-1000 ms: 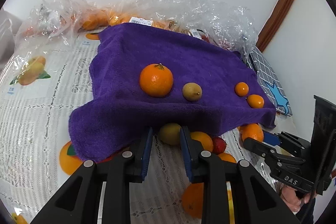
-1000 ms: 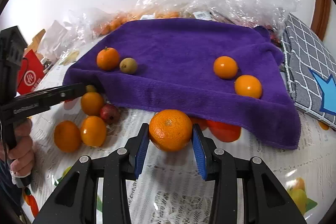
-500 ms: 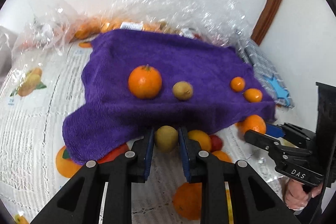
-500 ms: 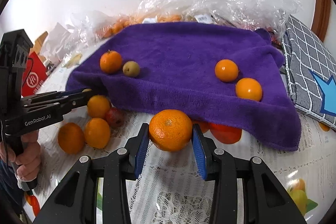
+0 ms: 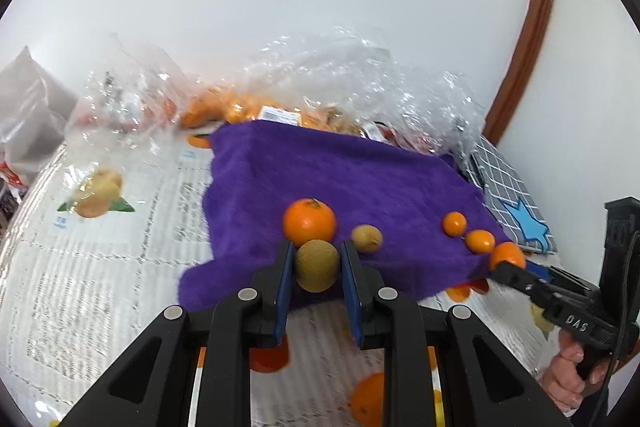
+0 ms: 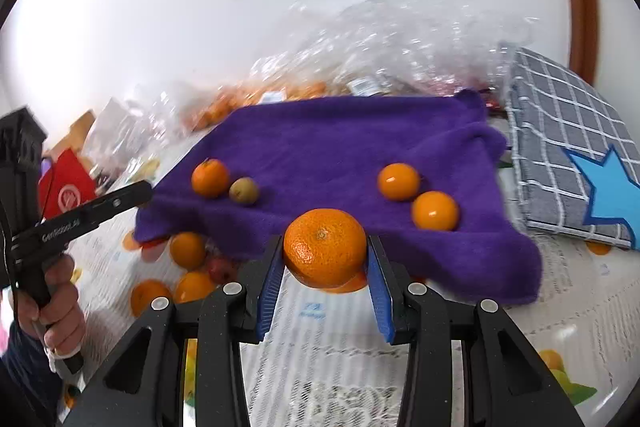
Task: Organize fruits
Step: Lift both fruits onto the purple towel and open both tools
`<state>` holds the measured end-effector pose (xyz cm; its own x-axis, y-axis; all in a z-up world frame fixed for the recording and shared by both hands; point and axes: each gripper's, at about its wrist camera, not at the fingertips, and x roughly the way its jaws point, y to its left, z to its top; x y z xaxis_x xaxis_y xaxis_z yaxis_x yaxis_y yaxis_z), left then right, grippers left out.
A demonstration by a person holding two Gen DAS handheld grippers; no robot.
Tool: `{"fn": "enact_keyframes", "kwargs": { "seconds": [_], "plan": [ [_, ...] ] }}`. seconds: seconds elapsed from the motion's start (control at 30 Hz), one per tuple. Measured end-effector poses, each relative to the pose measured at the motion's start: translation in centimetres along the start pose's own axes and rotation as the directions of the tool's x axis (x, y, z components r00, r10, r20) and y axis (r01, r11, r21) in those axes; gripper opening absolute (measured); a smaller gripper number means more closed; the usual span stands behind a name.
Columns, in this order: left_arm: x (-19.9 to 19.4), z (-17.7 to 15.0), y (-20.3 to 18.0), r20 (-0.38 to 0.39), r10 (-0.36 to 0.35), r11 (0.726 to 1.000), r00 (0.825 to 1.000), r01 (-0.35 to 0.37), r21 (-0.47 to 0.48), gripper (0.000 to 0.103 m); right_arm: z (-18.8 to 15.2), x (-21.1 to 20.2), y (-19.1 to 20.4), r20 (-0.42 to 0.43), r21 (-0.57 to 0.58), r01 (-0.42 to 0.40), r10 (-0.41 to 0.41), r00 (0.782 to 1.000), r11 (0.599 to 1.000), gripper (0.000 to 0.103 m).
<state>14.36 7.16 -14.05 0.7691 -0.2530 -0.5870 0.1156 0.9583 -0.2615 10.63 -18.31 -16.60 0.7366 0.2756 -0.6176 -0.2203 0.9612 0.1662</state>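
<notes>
**Two fruits lifted toward the towel, sorting partly done**

The left gripper point(image 5: 316, 267) pinched a brownish-green fruit point(image 5: 317, 265) just above the towel's point(image 5: 320, 171) near edge; the right gripper point(image 6: 325, 259) pinched an orange point(image 6: 325, 247) over the same edge. Four fruits already lay on the towel: a tangerine point(image 6: 210, 177) touching a small green fruit point(image 6: 244, 190), and two small oranges point(image 6: 418, 197) to their right. Several loose fruits point(image 6: 188, 267) remained off the towel's near-left corner. The orange's navel faced the camera; being near-round, neither held fruit showed a clear long axis.

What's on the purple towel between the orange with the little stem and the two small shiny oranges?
In the right wrist view, one small brownish-green fruit sits beside the stemmed orange; the rest of the purple towel across to the two small oranges is bare.
</notes>
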Motion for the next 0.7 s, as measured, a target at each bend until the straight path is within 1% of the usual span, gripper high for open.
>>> {"fn": "enact_keyframes", "kwargs": {
  "seconds": [0.27, 0.57, 0.7],
  "plan": [
    [-0.3, 0.3, 1.1, 0.017, 0.01, 0.999, 1.0, -0.01, -0.031, 0.023, 0.3, -0.9, -1.3, 0.048, 0.055, 0.03, -0.032, 0.998, 0.998, 0.04],
    [-0.3, 0.5, 1.5, 0.022, 0.016, 0.999, 1.0, -0.015, -0.051, 0.023, 0.5, -1.1, -1.6, 0.066, 0.065, 0.062, -0.066, 0.996, 0.996, 0.04],
    [-0.3, 0.7, 1.8, 0.027, 0.039, 0.998, 0.999, -0.037, -0.049, 0.023, 1.1, -1.4, -1.7, 0.089, 0.065, 0.061, -0.067, 0.994, 0.996, 0.04]
  ]
}}
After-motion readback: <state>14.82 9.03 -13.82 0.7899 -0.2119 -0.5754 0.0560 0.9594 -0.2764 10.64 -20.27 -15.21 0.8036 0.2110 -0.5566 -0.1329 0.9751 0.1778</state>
